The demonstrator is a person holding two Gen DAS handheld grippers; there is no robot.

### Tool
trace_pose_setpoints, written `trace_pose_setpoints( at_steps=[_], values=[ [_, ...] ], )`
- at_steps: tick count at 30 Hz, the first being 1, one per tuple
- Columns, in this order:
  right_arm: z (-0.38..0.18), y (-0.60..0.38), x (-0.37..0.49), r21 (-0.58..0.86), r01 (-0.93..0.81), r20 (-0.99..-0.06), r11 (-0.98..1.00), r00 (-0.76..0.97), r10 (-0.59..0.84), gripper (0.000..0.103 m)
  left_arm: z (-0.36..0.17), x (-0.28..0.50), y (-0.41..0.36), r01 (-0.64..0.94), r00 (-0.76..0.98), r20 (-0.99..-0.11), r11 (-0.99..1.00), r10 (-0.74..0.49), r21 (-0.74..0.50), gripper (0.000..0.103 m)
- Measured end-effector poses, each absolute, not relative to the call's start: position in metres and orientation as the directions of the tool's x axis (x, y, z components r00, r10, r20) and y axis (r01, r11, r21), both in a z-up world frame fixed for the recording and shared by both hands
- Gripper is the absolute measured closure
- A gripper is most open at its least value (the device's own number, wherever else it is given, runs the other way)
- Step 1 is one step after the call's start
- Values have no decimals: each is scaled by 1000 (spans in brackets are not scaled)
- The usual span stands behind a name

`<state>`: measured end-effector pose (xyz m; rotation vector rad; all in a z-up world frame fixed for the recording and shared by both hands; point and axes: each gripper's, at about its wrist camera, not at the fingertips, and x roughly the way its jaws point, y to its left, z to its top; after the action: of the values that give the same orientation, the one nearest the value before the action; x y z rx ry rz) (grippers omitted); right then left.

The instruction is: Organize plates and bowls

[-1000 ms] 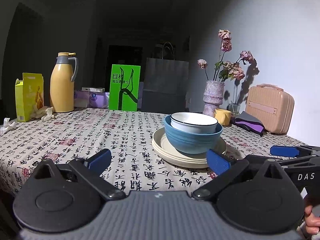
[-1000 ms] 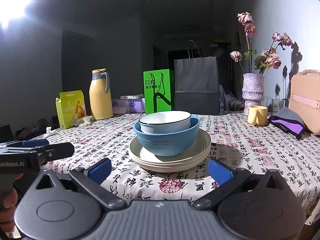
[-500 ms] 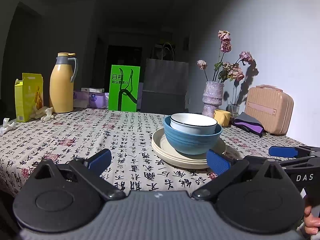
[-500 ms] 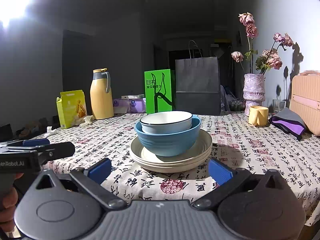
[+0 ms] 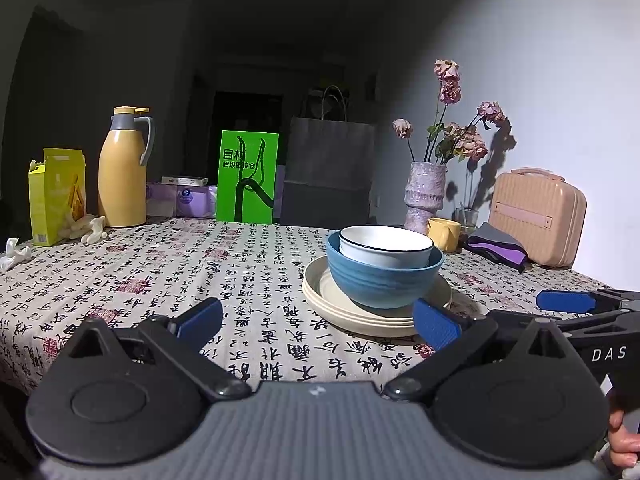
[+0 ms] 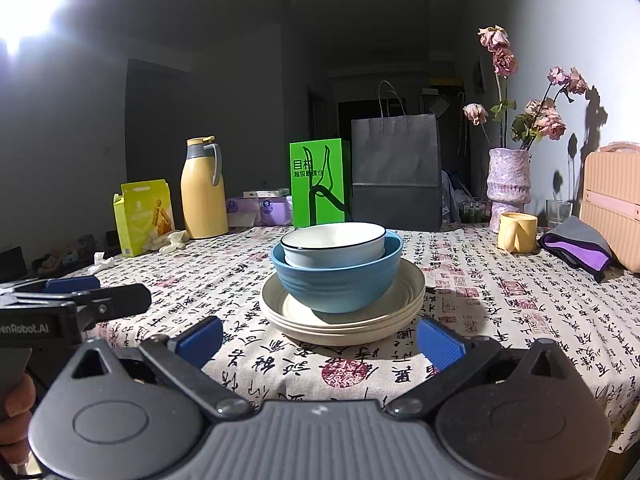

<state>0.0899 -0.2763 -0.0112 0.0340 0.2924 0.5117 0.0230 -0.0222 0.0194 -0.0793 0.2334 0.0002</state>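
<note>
A white bowl [image 5: 386, 246] [image 6: 334, 243] with a dark rim sits nested in a blue bowl [image 5: 382, 282] [image 6: 338, 282]. The blue bowl rests on a stack of cream plates [image 5: 332, 308] [image 6: 344, 322] on the patterned tablecloth [image 5: 160, 280]. My left gripper [image 5: 318, 322] stands open, held short of the stack, which lies ahead and to its right. My right gripper [image 6: 320, 340] is open too, with the stack straight ahead between its blue pads [image 6: 438, 342]. Neither holds anything. Each gripper shows at the edge of the other's view.
At the back stand a yellow thermos [image 5: 122, 168], a yellow-green box [image 5: 56, 196], a green box [image 5: 248, 178], a dark paper bag [image 5: 328, 176] and a vase of dried roses [image 5: 426, 196]. A yellow mug [image 6: 516, 232], folded purple cloth [image 6: 576, 248] and pink case [image 5: 536, 216] lie right.
Both views have shifted only slightly, the stack drifting a touch; the grippers stay open and the bowls and plates have not moved.
</note>
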Motion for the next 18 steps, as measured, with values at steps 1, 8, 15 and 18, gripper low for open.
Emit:
trace_pose_setpoints(
  at_steps=[1, 8, 15, 18],
  values=[
    [-11, -276, 90, 105, -478, -268, 872, 831, 487, 0, 19, 23, -22, -9, 973, -231, 997, -9, -78, 0],
    [-11, -276, 89, 103, -478, -267, 872, 831, 487, 0, 18, 23, -23, -6, 973, -231, 997, -12, -77, 0],
    [-10, -274, 89, 99, -481, -266, 871, 831, 489, 0, 18, 23, -22, -6, 973, -231, 997, -11, -75, 0],
    [-10, -274, 89, 99, -481, -266, 871, 831, 489, 0, 18, 23, -23, -5, 973, -230, 997, -12, -73, 0]
  ],
)
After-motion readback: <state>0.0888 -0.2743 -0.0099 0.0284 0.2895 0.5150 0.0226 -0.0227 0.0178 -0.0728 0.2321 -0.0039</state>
